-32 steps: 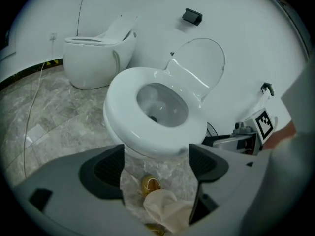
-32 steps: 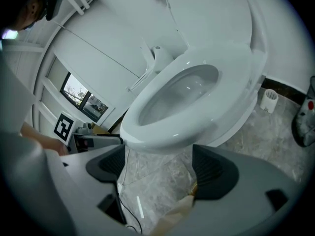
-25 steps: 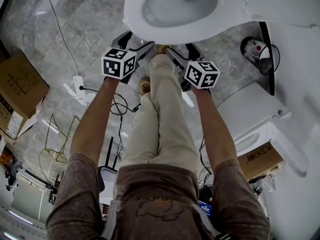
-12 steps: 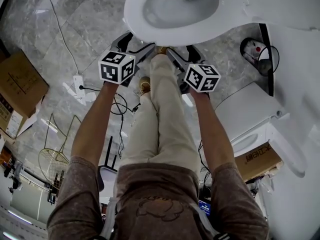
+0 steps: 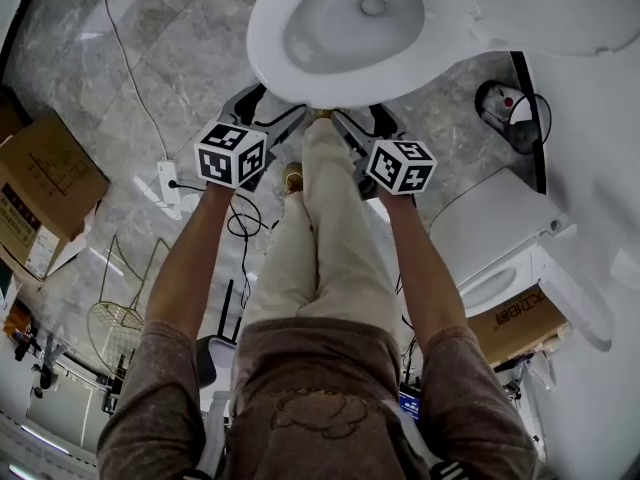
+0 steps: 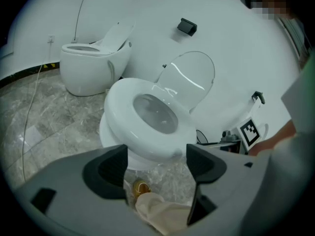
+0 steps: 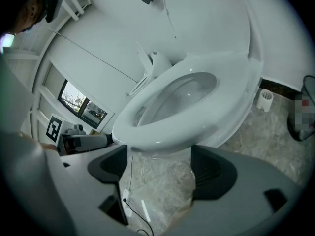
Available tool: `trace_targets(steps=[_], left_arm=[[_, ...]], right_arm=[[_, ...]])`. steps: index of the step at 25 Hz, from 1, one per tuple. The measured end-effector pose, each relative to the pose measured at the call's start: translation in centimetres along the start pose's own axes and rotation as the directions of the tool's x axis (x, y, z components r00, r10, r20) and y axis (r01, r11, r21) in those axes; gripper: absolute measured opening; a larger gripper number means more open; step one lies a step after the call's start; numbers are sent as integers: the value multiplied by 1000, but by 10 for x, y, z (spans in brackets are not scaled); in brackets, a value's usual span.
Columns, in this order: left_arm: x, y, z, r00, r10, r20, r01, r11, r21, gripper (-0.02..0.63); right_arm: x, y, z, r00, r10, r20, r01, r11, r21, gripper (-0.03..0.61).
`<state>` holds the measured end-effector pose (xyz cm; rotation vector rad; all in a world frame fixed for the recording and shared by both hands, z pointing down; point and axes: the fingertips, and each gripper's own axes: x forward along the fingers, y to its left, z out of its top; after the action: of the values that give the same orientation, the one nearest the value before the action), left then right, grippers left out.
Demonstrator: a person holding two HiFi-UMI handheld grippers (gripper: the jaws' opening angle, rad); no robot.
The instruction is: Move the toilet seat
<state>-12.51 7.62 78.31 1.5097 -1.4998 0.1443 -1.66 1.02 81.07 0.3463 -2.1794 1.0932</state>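
Two tools sit side by side: my left hand-held gripper (image 5: 272, 106) and right hand-held gripper (image 5: 362, 118), both at the front edge of the white oval plastic toilet seat (image 5: 264, 28). The seat lies flat on its bowl, over the grey marble floor (image 5: 170, 58). Both pairs of jaws stand wide apart, having just been closing slightly, and neither presses on anything.
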Motion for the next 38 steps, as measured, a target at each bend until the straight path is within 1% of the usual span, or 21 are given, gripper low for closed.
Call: trace_targets(steps=[8, 19, 24, 27, 31, 38], left_arm=[[-30, -30, 32, 999, -27, 22, 27, 1000, -9, 368], [-56, -68, 73, 999, -40, -12, 40, 999, 22, 347], [-59, -86, 96, 999, -25, -26, 25, 999, 33, 291], [-64, -94, 108, 999, -20, -25, 22, 998, 57, 277], [-68, -99, 118, 1000, -20, -21, 22, 997, 75, 244], [-76, -101, 132, 997, -54, -48, 59, 992, 112, 204]], right_arm=[[-23, 18, 18, 1000, 18, 11, -19, 998, 56, 396], [-56, 35, 47, 996, 83, 21, -85, 986, 142, 403], [-73, 35, 64, 993, 118, 22, -120, 978, 169, 405], [-81, 39, 71, 991, 131, 35, -135, 976, 171, 405], [-87, 42, 77, 991, 129, 42, -134, 978, 159, 405], [-93, 50, 88, 990, 115, 79, -129, 972, 198, 406]])
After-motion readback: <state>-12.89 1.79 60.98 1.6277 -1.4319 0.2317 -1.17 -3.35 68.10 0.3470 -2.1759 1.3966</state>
